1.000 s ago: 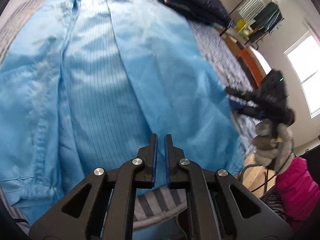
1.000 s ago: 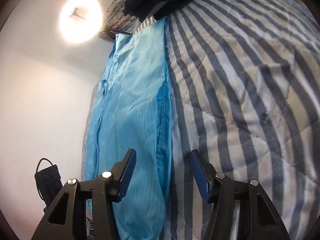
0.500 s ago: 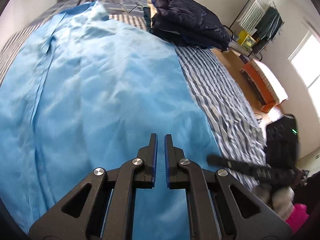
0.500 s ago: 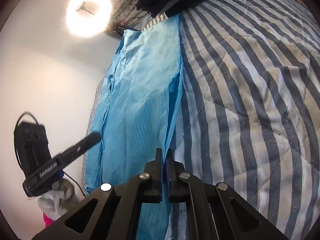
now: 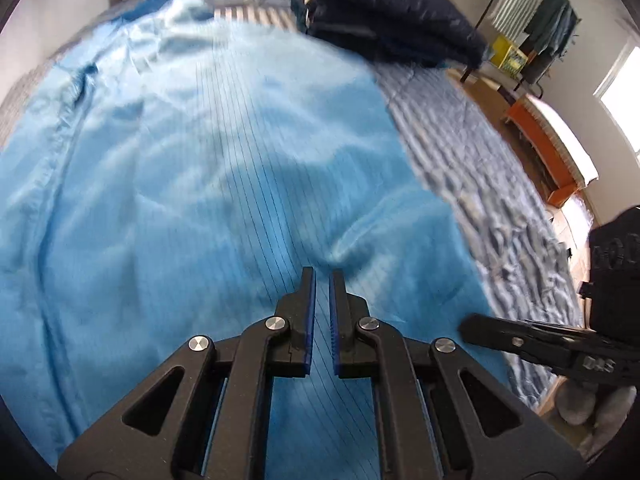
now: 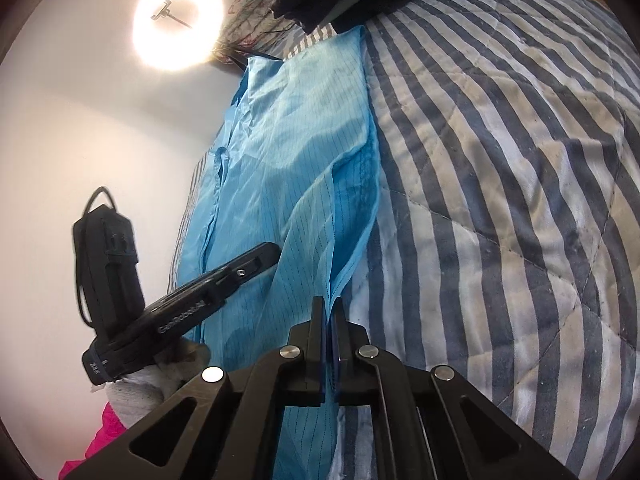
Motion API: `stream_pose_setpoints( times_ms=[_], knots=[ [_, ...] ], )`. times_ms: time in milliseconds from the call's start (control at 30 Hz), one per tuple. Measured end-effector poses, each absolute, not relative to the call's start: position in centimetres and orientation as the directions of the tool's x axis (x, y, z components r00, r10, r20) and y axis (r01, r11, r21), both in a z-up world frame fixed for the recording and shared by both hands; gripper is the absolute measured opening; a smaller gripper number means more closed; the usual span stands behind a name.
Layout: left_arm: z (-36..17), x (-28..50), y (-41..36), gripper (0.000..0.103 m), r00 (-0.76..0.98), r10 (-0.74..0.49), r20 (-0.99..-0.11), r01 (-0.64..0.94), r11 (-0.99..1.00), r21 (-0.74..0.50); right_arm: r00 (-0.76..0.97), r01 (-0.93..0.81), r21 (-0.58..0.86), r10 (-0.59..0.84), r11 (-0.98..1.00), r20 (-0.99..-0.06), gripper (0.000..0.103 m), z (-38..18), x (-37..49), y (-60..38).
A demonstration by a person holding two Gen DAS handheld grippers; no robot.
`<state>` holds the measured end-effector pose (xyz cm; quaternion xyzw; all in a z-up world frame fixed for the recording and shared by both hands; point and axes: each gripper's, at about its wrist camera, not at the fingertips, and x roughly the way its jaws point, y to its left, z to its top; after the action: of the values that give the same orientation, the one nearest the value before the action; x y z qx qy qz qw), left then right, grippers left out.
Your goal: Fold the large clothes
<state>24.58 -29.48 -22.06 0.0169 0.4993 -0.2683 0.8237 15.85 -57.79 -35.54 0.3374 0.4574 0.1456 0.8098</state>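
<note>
We have the blue garment (image 5: 224, 168) spread long across the striped bed (image 6: 500, 168), with one side already laid over itself, so the fold looks barely begun. Our right gripper (image 6: 329, 334) pinches the garment's near edge, its jaws pressed together on the cloth. Our left gripper (image 5: 322, 312) hangs over the middle of the fabric, jaws nearly together; whether cloth sits between them we cannot tell. The crosswise folds remain.

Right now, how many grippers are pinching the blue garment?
1 for certain. The right gripper pinches the blue garment's edge by the striped quilt. The left gripper is shut above it; contact is unclear.
</note>
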Motion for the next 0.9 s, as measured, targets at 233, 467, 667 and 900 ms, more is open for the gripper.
stream_pose_setpoints(
  times_ms=[233,467,667,900],
  knots=[
    [-19.4,19.6,-26.7,0.004,0.33,-0.498,-0.802,0.513,0.808,-0.29,0.576,0.047,0.691,0.546,0.721,-0.609,0.0,-33.2,14.8,-57.3],
    [-23.6,16.0,-25.2,0.004,0.205,-0.49,-0.847,0.501,0.796,-0.339,0.572,0.047,0.64,0.504,0.767,-0.647,0.0,-32.3,15.7,-55.2],
    [-21.9,14.9,-24.4,0.004,0.243,-0.498,-0.833,0.531,0.787,-0.316,0.567,-0.003,0.564,0.466,0.826,-0.679,0.0,-30.5,16.5,-52.5],
    [-14.2,15.3,-17.2,0.004,0.4,-0.584,-0.706,0.451,0.796,-0.403,0.567,-0.083,0.454,0.416,0.887,-0.711,0.0,-28.7,16.9,-49.3]
  ],
)
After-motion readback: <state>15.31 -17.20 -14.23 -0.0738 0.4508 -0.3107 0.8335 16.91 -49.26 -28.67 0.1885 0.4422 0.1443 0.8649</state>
